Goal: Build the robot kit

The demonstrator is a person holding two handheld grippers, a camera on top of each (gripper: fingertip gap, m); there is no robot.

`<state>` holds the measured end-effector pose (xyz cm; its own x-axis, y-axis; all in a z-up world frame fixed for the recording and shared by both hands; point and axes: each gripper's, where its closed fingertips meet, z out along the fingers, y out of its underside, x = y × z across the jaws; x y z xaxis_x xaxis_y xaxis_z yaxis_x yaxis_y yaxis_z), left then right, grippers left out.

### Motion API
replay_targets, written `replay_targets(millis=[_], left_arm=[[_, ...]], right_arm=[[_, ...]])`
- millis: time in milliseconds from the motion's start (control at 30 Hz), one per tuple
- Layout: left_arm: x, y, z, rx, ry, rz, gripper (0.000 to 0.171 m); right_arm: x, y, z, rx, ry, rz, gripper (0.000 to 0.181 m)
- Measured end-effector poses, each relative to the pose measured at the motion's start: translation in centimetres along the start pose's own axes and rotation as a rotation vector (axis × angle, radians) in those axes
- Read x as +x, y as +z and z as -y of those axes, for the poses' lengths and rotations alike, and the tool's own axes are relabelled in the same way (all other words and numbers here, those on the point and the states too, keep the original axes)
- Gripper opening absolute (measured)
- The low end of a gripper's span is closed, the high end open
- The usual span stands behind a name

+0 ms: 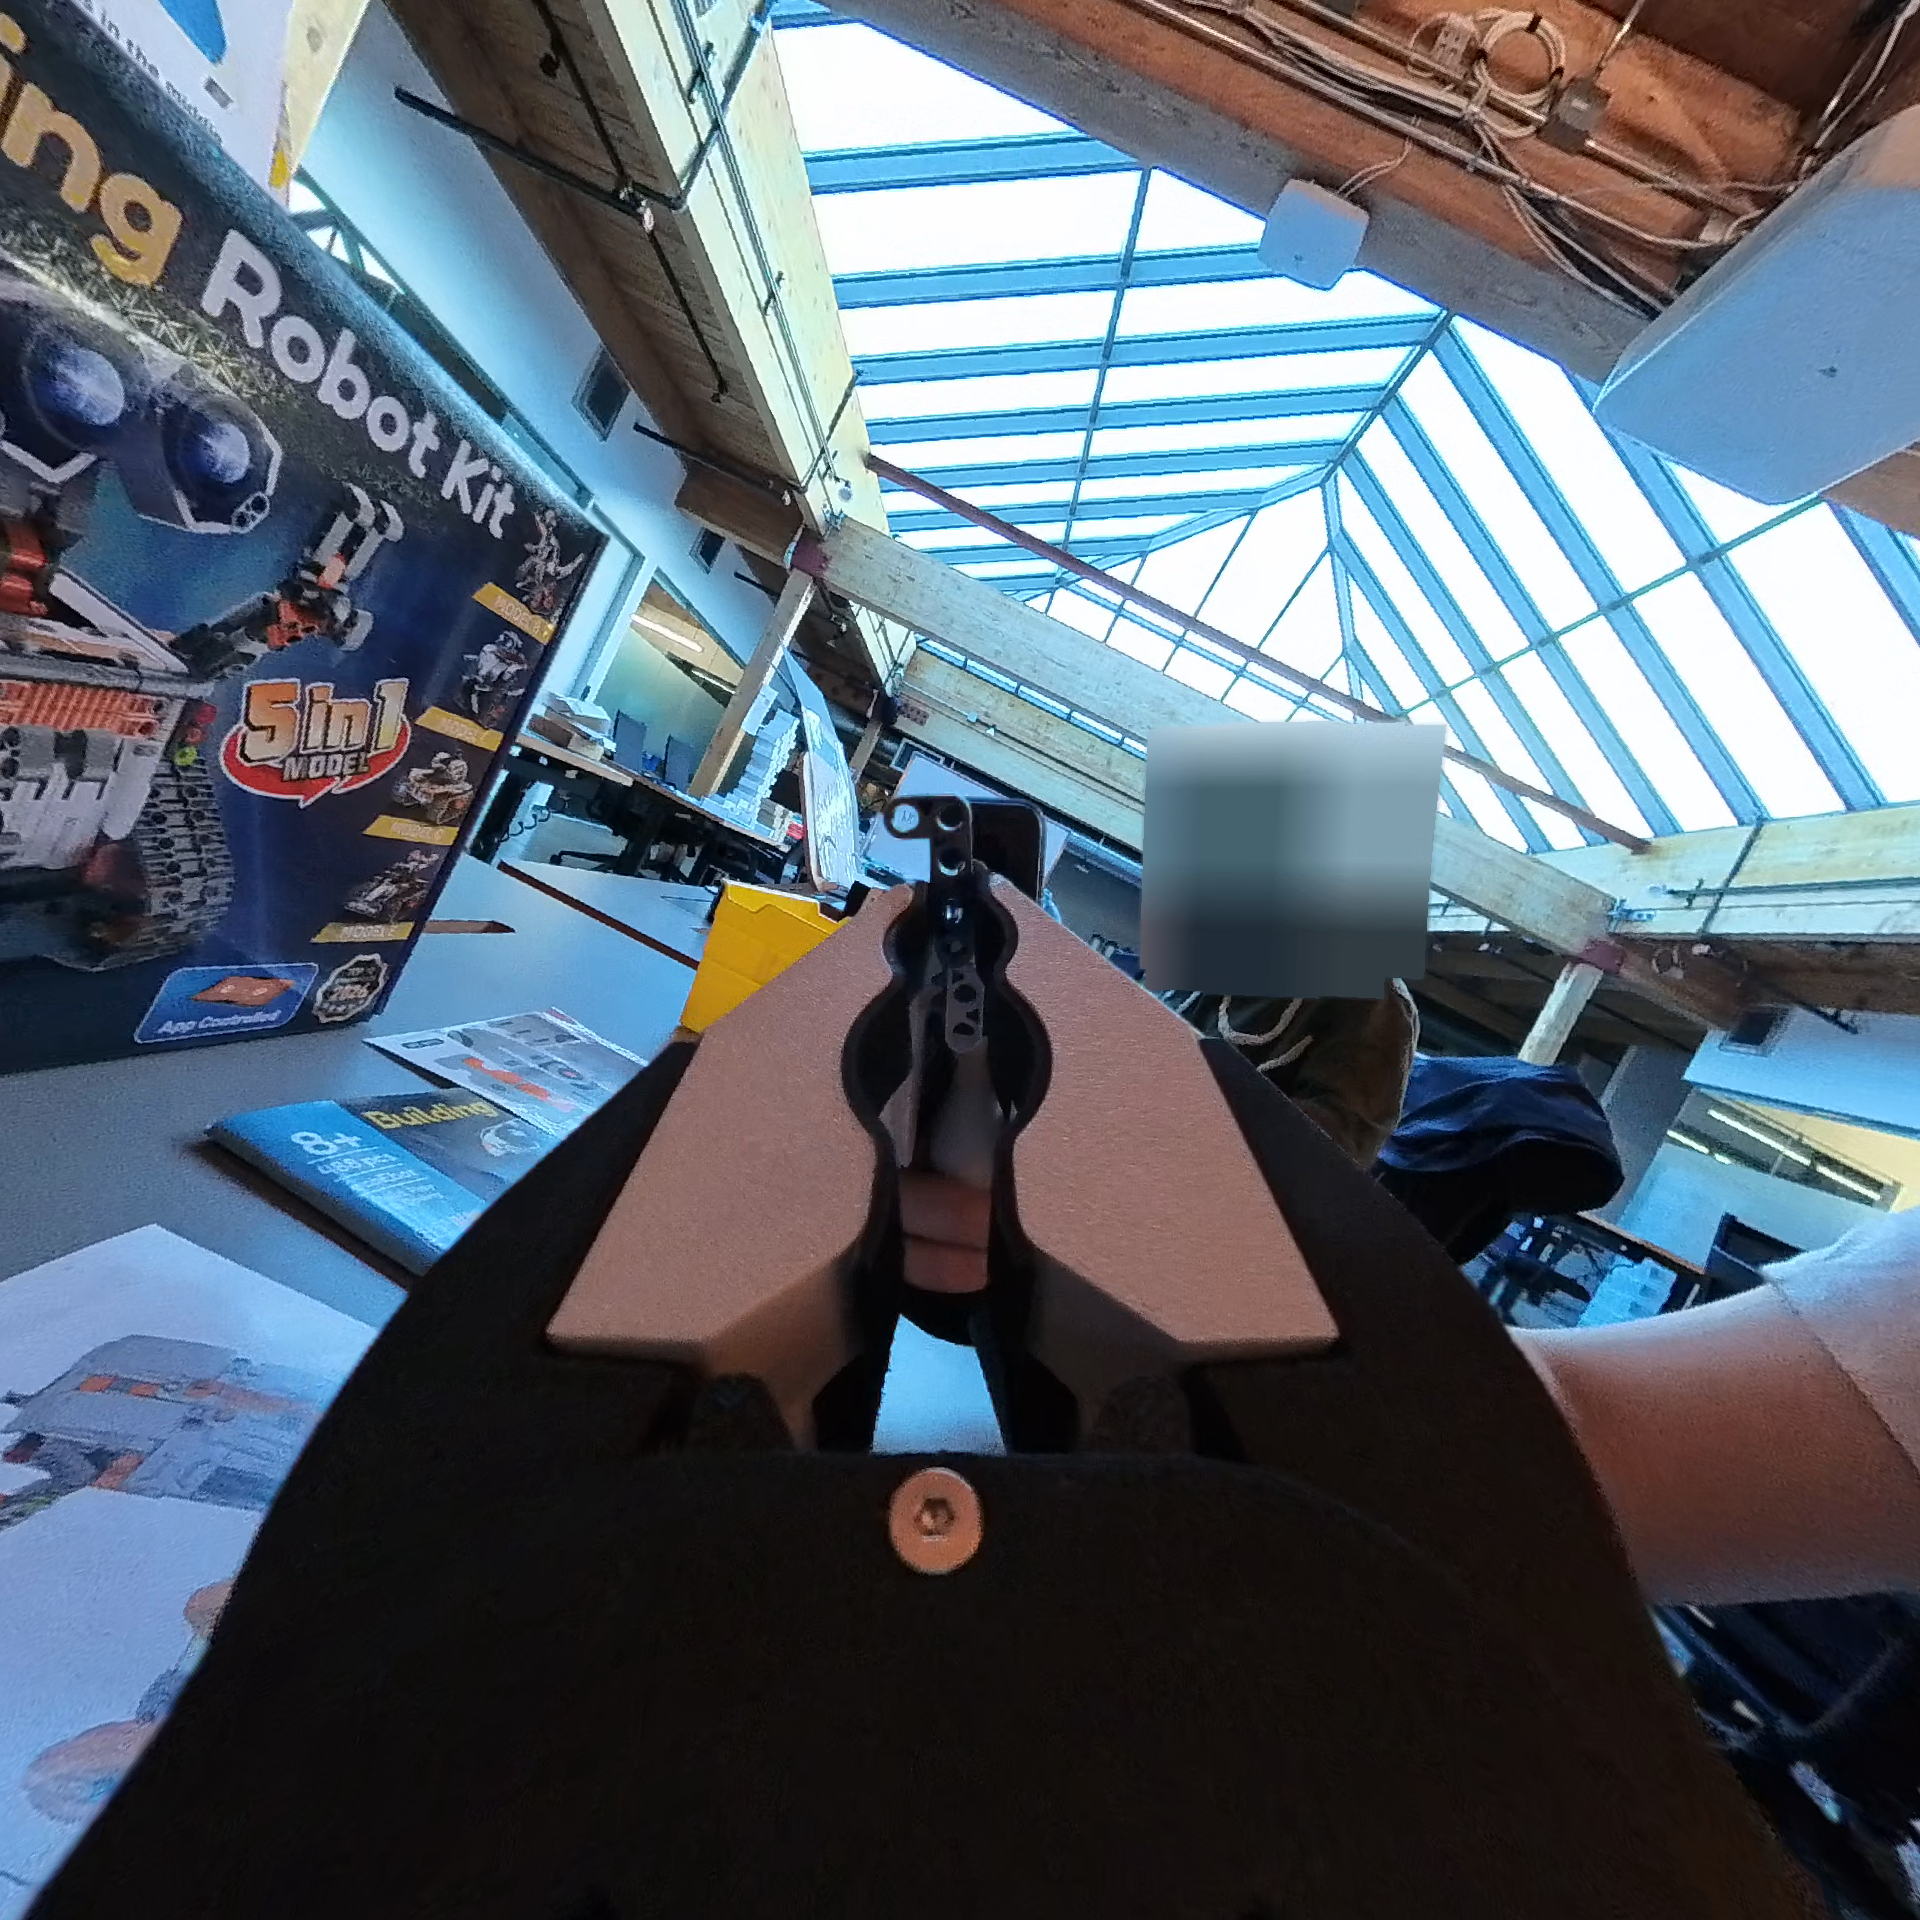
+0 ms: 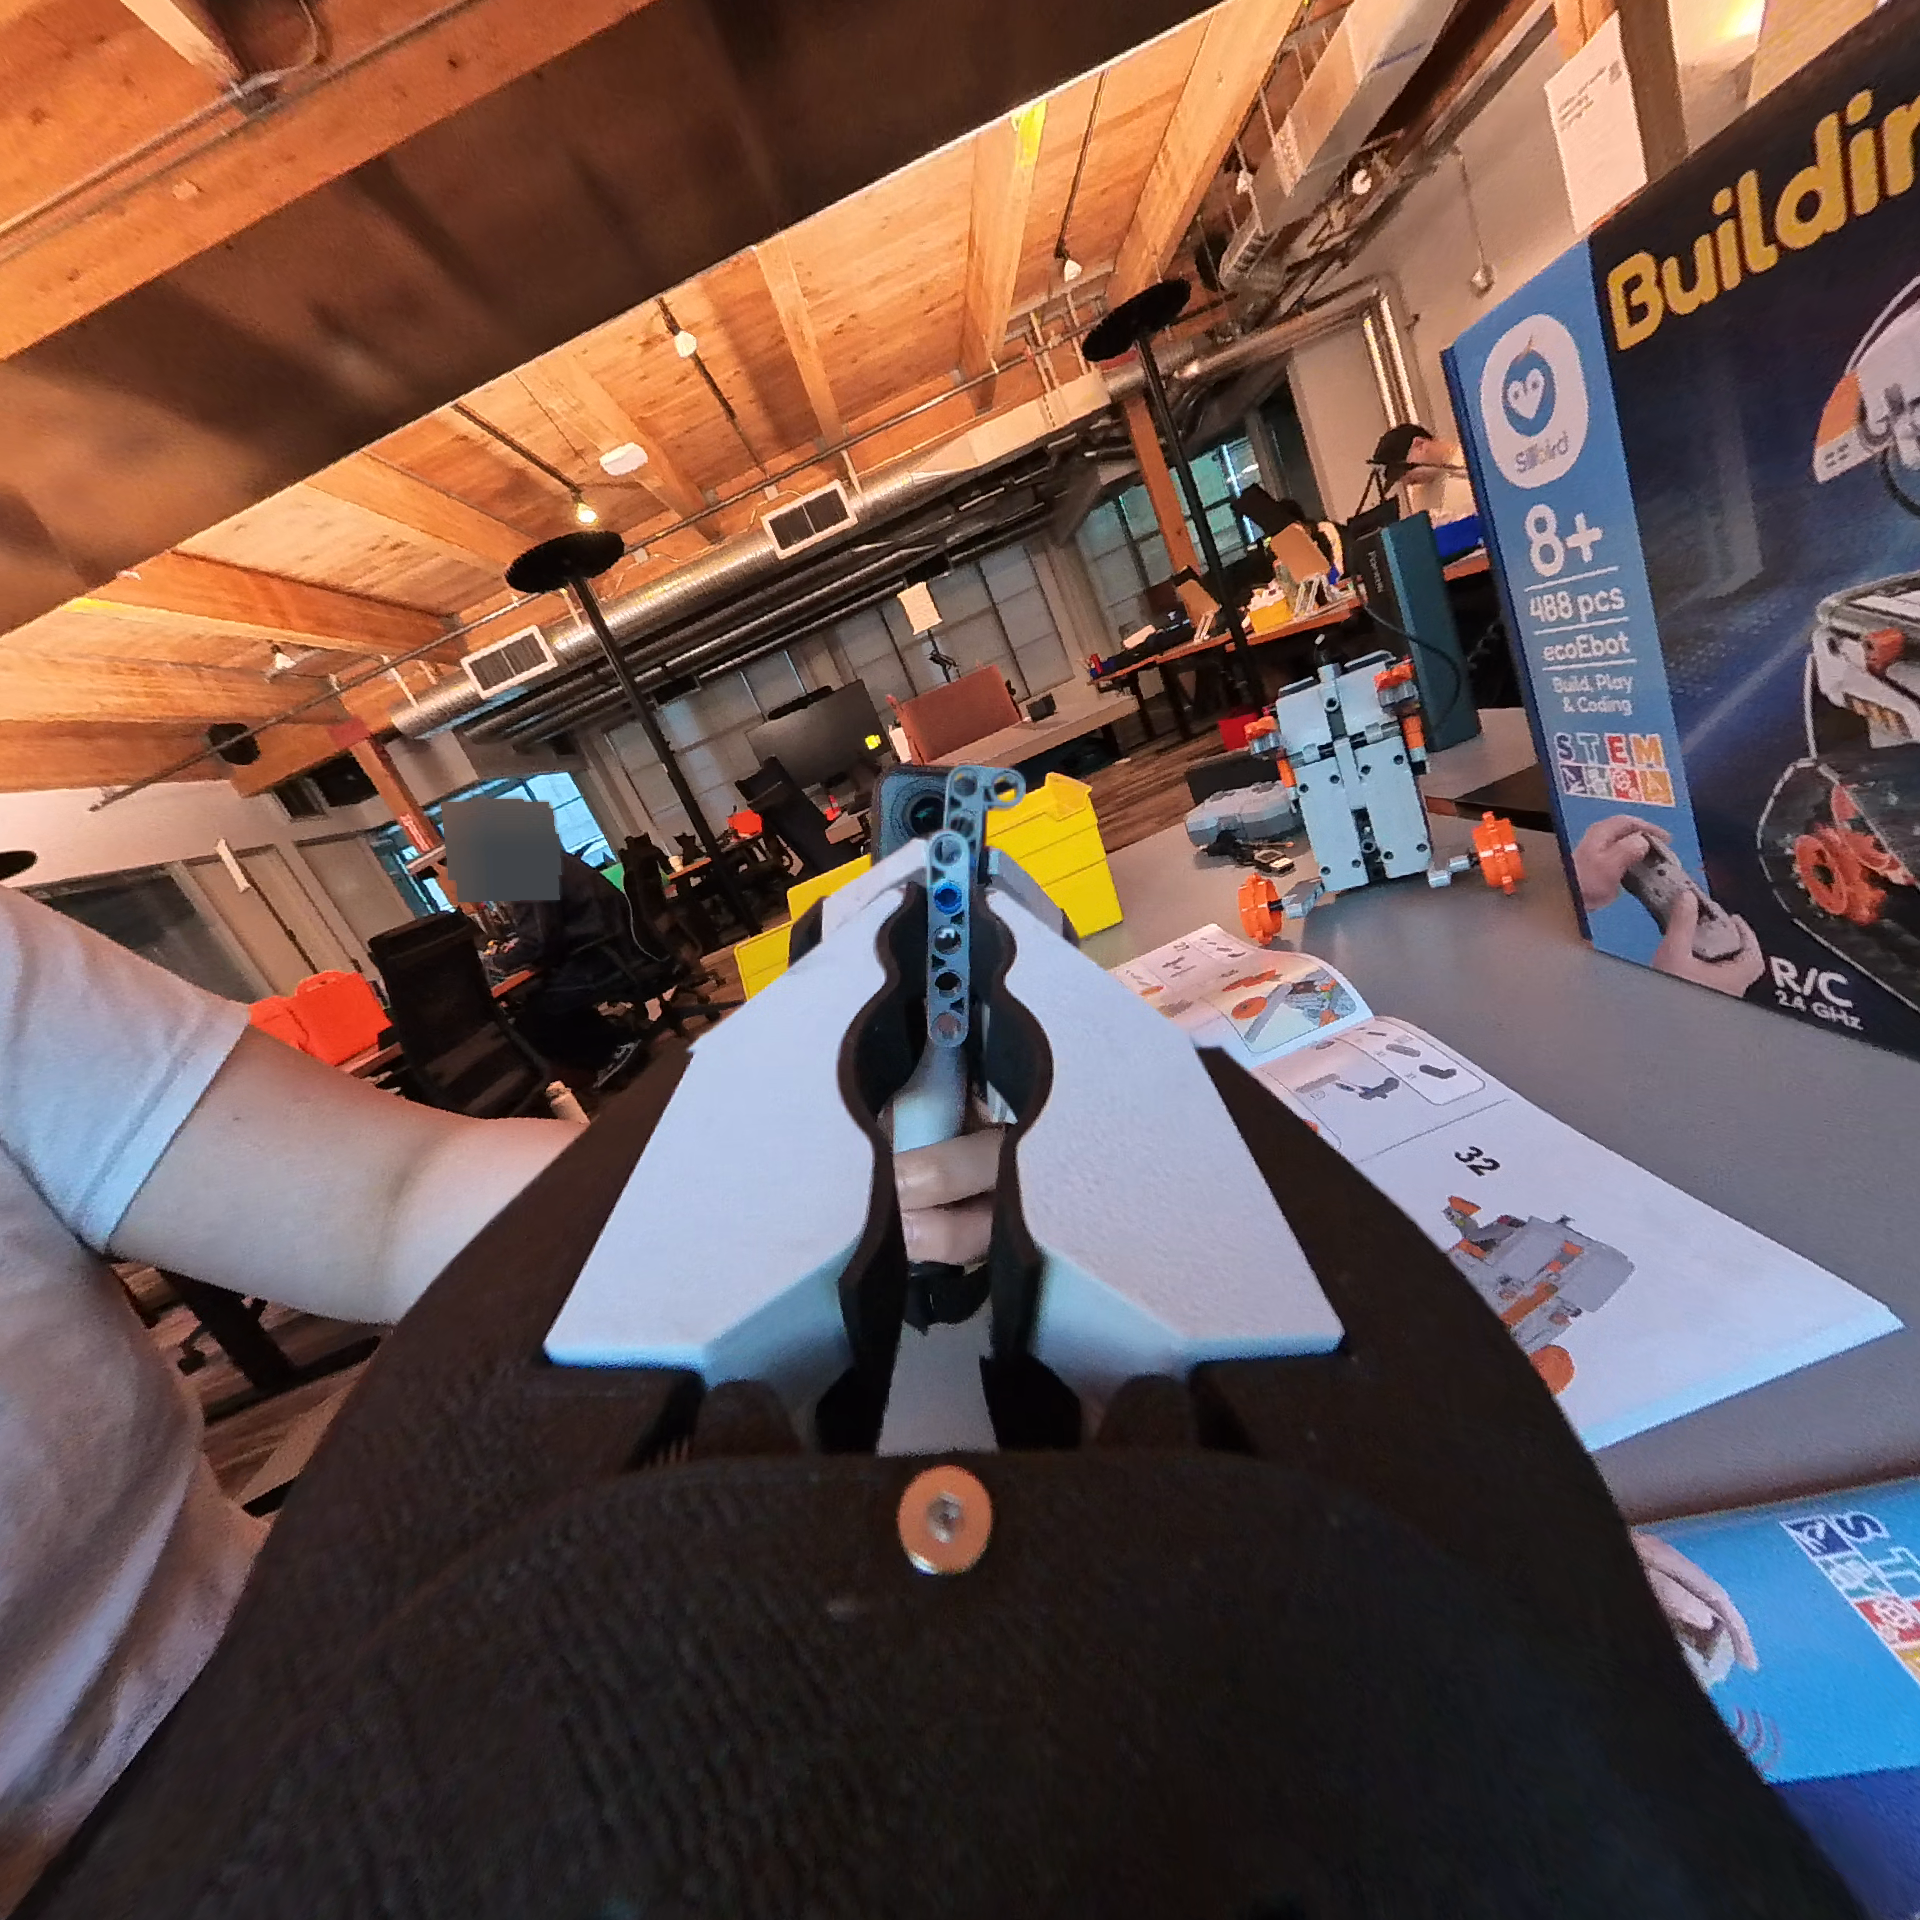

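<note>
My left gripper [image 1: 948,896] is shut on a dark L-shaped beam with holes [image 1: 935,831], which sticks up past its tips. My right gripper [image 2: 952,873] is shut on a straight grey beam with holes [image 2: 948,966] that carries a blue pin [image 2: 945,898]. Both are held in the air above the grey table [image 2: 1662,1091], tip to tip. In the right wrist view the L-shaped beam [image 2: 982,792] stands just behind the straight beam, overlapping it. I cannot tell whether the two beams are joined. A dark lens housing [image 2: 902,816] shows right behind them.
A big blue kit box [image 1: 208,520] [image 2: 1714,623] stands on the table. Open instruction pages [image 2: 1455,1195] [image 1: 125,1455] and a blue booklet [image 1: 395,1153] lie flat. A partly built grey and orange model [image 2: 1351,790] and yellow bins [image 2: 1049,862] [image 1: 758,945] stand farther back. A person's arm [image 2: 312,1174] is alongside. Less than 4 cm separates the two grippers' tips.
</note>
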<state>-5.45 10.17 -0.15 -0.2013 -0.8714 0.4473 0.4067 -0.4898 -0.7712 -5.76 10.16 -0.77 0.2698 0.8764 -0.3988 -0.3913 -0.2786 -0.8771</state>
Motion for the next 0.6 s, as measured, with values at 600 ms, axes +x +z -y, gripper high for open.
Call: replay_targets(millis=[600], left_arm=[[-0.57,-0.06,-0.52,-0.012,-0.116,-0.023,0.004]], right_arm=[[1.03,-0.29,-0.77,-0.059,0.1,-0.024,0.005]])
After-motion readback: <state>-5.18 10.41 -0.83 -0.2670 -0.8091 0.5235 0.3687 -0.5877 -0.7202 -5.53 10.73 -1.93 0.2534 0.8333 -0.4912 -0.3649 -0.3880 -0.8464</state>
